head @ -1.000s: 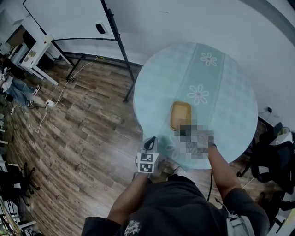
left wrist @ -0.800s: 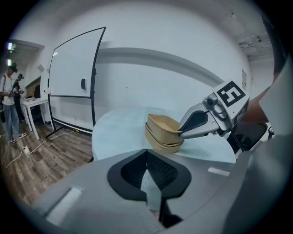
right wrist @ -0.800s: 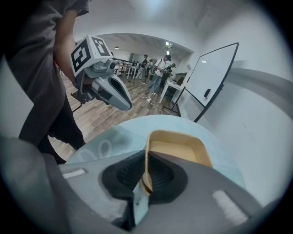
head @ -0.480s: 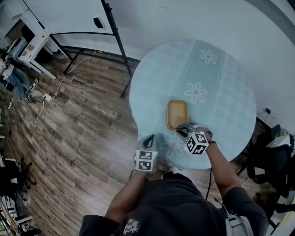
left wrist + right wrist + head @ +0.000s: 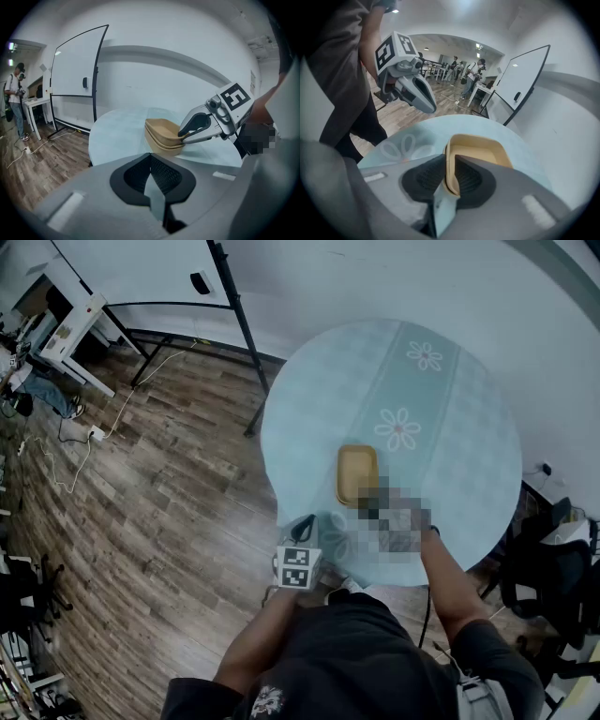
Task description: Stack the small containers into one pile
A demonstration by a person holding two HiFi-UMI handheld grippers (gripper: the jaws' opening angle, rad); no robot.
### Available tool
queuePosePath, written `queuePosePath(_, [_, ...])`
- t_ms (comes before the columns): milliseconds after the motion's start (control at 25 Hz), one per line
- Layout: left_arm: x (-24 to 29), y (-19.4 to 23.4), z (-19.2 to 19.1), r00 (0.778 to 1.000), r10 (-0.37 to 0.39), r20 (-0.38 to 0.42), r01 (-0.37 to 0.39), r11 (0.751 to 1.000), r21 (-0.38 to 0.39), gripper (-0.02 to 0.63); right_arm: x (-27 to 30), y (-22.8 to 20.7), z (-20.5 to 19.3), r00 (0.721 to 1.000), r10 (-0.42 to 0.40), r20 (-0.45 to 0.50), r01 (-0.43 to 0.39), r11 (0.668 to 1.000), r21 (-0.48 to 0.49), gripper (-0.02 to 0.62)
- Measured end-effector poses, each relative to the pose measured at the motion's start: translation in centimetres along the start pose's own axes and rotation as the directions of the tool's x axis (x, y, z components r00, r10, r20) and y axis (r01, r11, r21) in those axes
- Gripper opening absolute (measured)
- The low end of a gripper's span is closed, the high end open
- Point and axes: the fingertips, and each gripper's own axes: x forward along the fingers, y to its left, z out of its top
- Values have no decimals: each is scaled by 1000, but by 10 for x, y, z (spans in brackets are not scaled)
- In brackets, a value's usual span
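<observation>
Two tan containers (image 5: 357, 470) sit nested in one pile on the round table (image 5: 450, 427) with its pale blue flowered cloth. They also show in the left gripper view as the tan pile (image 5: 161, 133). My right gripper (image 5: 450, 180) has its jaws either side of the pile's near rim (image 5: 480, 150). The jaws have just been opening and now stand open, with the rim still between them. In the head view a mosaic patch hides that gripper. My left gripper (image 5: 302, 526) hovers at the table's near left edge, shut and empty (image 5: 152, 183).
A whiteboard on a black stand (image 5: 131, 277) is beyond the table on the left, its legs (image 5: 239, 324) close to the table. Cables lie on the wooden floor (image 5: 141, 484). A white desk (image 5: 70, 334) is at far left. Dark bags and a chair (image 5: 553, 568) crowd the right.
The head view has shifted a little. The tan pile stays in place with the right gripper at its near rim. The left gripper has barely drifted by the table's edge.
</observation>
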Motion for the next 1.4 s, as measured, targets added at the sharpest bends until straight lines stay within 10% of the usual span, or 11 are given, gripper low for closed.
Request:
queuePosePath(280, [0, -2, 1, 1000, -9, 1, 9, 1000, -1, 6, -12, -6, 7, 999, 4, 45, -8, 996, 85, 106])
queuePosePath(680, [-6, -6, 11, 999, -38, 18, 37, 999, 33, 6, -40, -18, 19, 968, -236, 81, 210, 947, 244, 92])
queuePosePath(1400, [-45, 3, 47, 983, -127, 130, 116, 989, 88, 6, -116, -13, 74, 746, -651, 140, 398, 604, 690, 2])
